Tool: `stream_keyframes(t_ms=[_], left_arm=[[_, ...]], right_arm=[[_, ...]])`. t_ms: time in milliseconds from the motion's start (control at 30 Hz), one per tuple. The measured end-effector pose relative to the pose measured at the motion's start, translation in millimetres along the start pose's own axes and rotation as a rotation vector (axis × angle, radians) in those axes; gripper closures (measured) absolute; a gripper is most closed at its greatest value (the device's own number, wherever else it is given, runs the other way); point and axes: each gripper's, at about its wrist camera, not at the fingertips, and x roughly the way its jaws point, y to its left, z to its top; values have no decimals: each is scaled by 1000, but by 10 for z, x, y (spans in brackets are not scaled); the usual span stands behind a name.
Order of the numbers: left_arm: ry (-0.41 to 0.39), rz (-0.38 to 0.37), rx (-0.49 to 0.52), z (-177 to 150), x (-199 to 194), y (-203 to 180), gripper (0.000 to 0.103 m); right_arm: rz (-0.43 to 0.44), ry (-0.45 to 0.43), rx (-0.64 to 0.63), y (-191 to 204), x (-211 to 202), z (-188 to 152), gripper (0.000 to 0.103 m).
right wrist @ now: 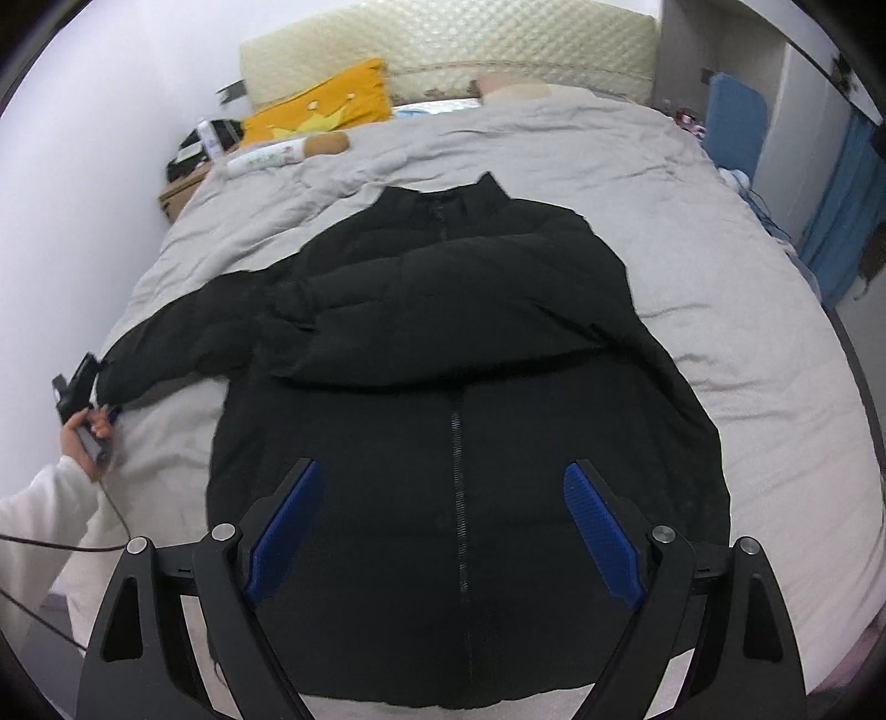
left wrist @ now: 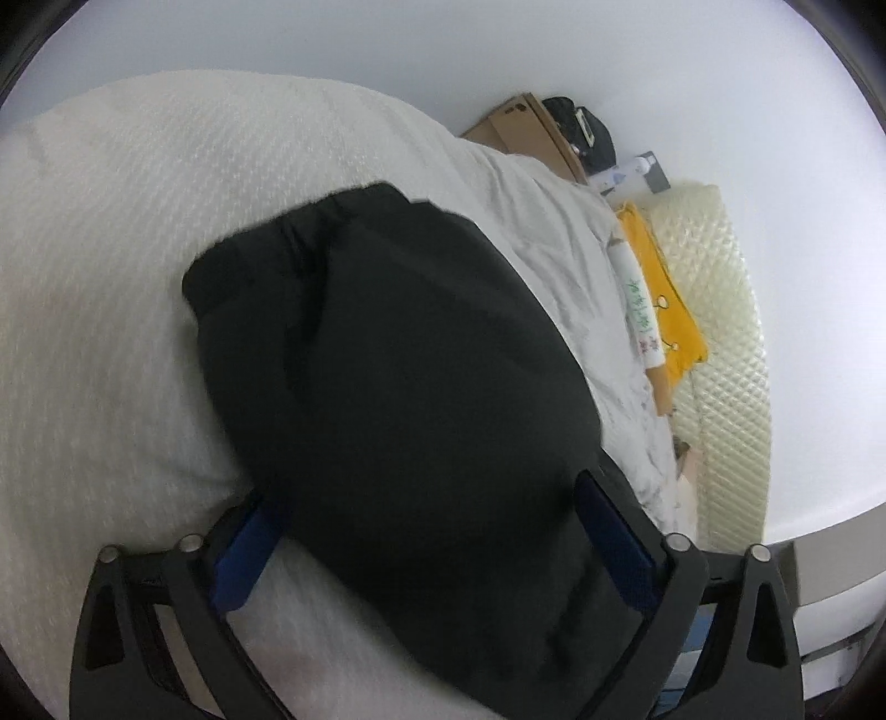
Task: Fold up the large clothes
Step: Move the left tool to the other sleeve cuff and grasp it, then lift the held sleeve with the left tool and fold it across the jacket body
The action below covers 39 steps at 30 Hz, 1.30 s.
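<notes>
A bed with a pale grey cover fills the room, white wall on one side. The right gripper hangs wide open above the lower front of a black puffer jacket, touching nothing. The left gripper is also spread wide, the jacket's sleeve lying between its pads, unpinched. Beyond lie a yellow cushion, a quilted headboard and a cardboard box.

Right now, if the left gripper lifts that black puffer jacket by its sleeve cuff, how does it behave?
The black quilted puffer jacket likely drapes floppily: its sleeve already lies limp across the grey bedspread. Probably light for its bulk, given the puffy panels. The smooth shell may slip between the left gripper pads.
</notes>
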Motion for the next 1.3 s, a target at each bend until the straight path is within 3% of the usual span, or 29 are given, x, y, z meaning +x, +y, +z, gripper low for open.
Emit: stream_keyframes(t_ms=[33,67,100,300,400,700,867,1000,1300], left_arm=[[-10,5,0,30,39,-24,9],[-18,9,6,61,62,-64,19],[-26,24,14,80,75,-107,36],[-22,54,66,159,82,-439,78],[-34,57,79,169,-58,-594,93],[-103,83,167,62,-965,-1237,100],[-96,90,204,-88,-1423,-1594,101],[-101,80,277,-302,-1829,-2028,101],[-93,58,447,-888,-2358,-3010,101]], right_arm=[[-4,-2,5,-19,-2,-7,15],[-11,-7,6,-41,-16,-16,15],[-17,-12,6,-57,-37,-22,15],[-37,-21,20,-205,-199,-31,15],[-40,-38,14,-239,-323,-16,15],[7,-110,38,-345,-808,69,14],[32,-148,65,-511,-1074,65,12],[68,-171,55,-637,-1210,49,11],[58,-208,35,-863,-1577,94,9]])
